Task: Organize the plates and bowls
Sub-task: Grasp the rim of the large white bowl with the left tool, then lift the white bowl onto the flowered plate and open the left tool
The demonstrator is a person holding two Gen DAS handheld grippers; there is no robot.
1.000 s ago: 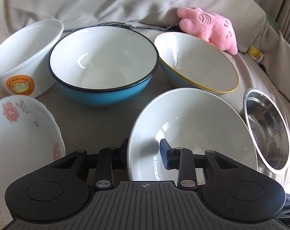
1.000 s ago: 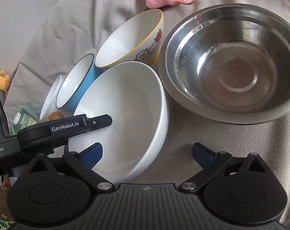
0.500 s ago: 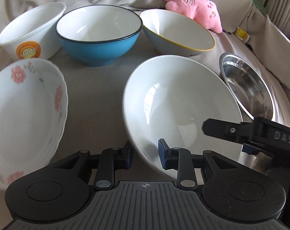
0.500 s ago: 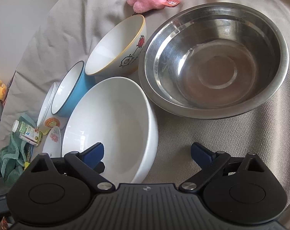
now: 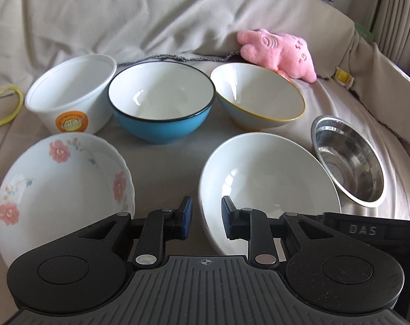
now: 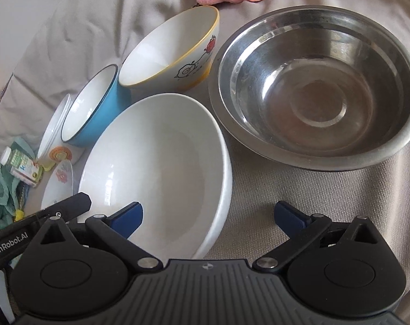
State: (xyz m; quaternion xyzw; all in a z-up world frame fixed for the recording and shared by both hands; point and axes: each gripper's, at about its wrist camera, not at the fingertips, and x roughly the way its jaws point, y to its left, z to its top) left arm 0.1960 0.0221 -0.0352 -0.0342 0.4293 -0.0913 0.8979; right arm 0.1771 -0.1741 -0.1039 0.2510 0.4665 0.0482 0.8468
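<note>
A plain white bowl (image 5: 270,178) sits on the beige sofa cover; it also shows in the right wrist view (image 6: 161,173). My left gripper (image 5: 205,218) straddles its near rim, jaws slightly apart, one pad inside and one outside, not clamped. My right gripper (image 6: 207,216) is wide open, its left finger over the white bowl's near edge. A steel bowl (image 6: 316,86) lies to the right. Behind stand a yellow-rimmed bowl (image 5: 259,97), a blue bowl (image 5: 161,103) and a white plastic tub (image 5: 72,92). A floral plate (image 5: 61,189) lies at the left.
A pink plush toy (image 5: 278,51) lies at the back against the sofa cushion. A yellow band (image 5: 4,105) lies at the far left. A small carton and a green cloth (image 6: 4,189) sit beyond the sofa's left side.
My left gripper has opened a little on the white bowl's rim and drawn back and up. The white bowl has settled flat. My right gripper stays open and has shifted slightly.
</note>
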